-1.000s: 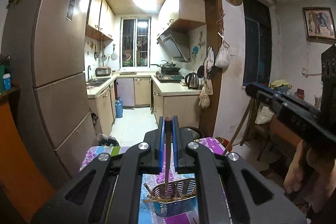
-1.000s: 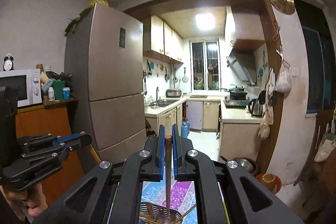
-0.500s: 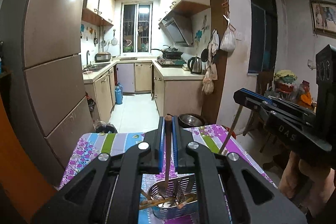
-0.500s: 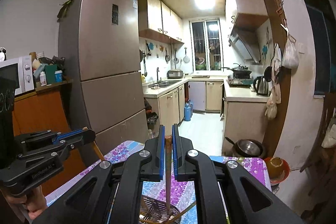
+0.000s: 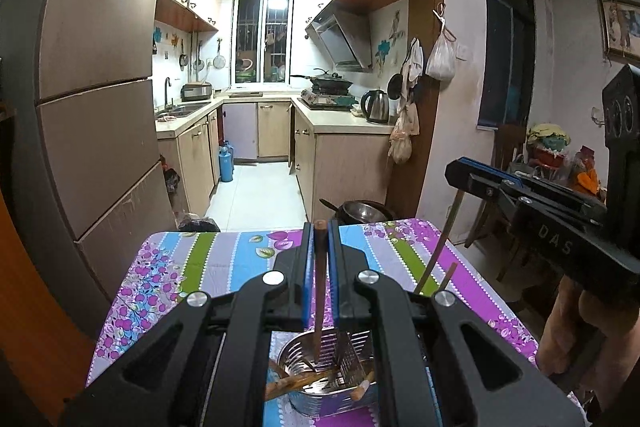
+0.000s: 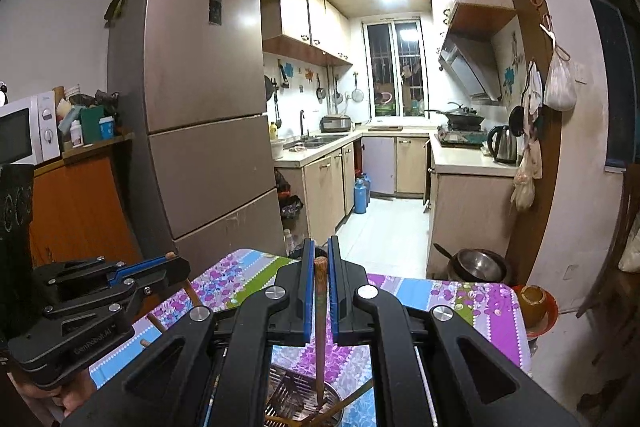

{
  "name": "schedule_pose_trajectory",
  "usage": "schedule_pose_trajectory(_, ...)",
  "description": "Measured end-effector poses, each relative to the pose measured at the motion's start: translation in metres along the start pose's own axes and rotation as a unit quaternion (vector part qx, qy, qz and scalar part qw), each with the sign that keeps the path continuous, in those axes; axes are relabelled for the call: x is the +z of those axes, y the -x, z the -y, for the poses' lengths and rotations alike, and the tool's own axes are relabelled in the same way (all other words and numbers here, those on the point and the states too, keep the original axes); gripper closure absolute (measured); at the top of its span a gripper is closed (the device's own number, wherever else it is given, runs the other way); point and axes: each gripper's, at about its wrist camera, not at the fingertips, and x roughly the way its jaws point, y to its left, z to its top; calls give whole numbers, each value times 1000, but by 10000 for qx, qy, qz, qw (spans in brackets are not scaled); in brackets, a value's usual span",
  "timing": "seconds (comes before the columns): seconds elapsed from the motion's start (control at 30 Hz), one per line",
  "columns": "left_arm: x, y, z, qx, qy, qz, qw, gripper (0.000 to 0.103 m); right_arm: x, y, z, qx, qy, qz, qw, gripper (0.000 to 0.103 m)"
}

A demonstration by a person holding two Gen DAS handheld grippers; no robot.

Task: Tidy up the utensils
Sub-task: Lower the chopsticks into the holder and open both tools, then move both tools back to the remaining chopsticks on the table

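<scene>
Since both my grippers, left (image 5: 319, 259) and right (image 6: 319, 285), each pinch one upright chopstick (image 5: 319, 291) whose tip pokes straight down into the holder (image 5: 326, 375) on the table (image 5: 224, 259), it's just lower and let go.

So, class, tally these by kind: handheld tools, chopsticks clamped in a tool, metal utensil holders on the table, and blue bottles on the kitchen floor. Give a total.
2 tools: left tool, right tool
2 chopsticks clamped, one per tool
1 metal utensil holder
2 blue bottles
Total: 7
</scene>
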Motion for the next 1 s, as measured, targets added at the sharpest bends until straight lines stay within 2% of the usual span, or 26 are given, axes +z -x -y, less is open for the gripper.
schedule_pose_trajectory(0.3,-2,6,-4,54,74,23,10000,97,-4,8,10,-21,-140,27,9999,94)
schedule_pose_trajectory(0.37,-1,16,-3,52,81,98,9999,97,-3,18,11,-42,-182,111,9998,88)
schedule_pose_trajectory(0.47,-6,43,0,-15,51,274,9996,96,-4,45,15,-42,-244,323,9992,85)
schedule_pose_trajectory(0.5,-10,52,1,-30,40,320,9995,88,-6,57,15,-39,-268,401,9988,85)
schedule_pose_trajectory(0.53,-20,70,1,-53,-26,433,9990,73,-10,72,16,-26,-301,481,9984,84)
schedule_pose_trajectory(0.6,-39,93,3,34,-167,584,9981,58,-20,99,15,-47,-315,596,9977,84)
schedule_pose_trajectory(0.7,-86,123,-1,53,-295,511,9982,57,-59,151,7,-4,-340,731,9967,84)
schedule_pose_trajectory(0.77,-112,132,-5,62,-344,355,9988,57,-103,181,-8,-15,-270,652,9975,84)
schedule_pose_trajectory(0.93,-174,152,-30,291,-290,-67,9991,57,-222,212,-48,3,-347,-86,9994,84)
schedule_pose_trajectory(1.0,-196,160,-42,453,-262,-182,9985,57,-270,215,-61,10,-578,-450,9973,84)
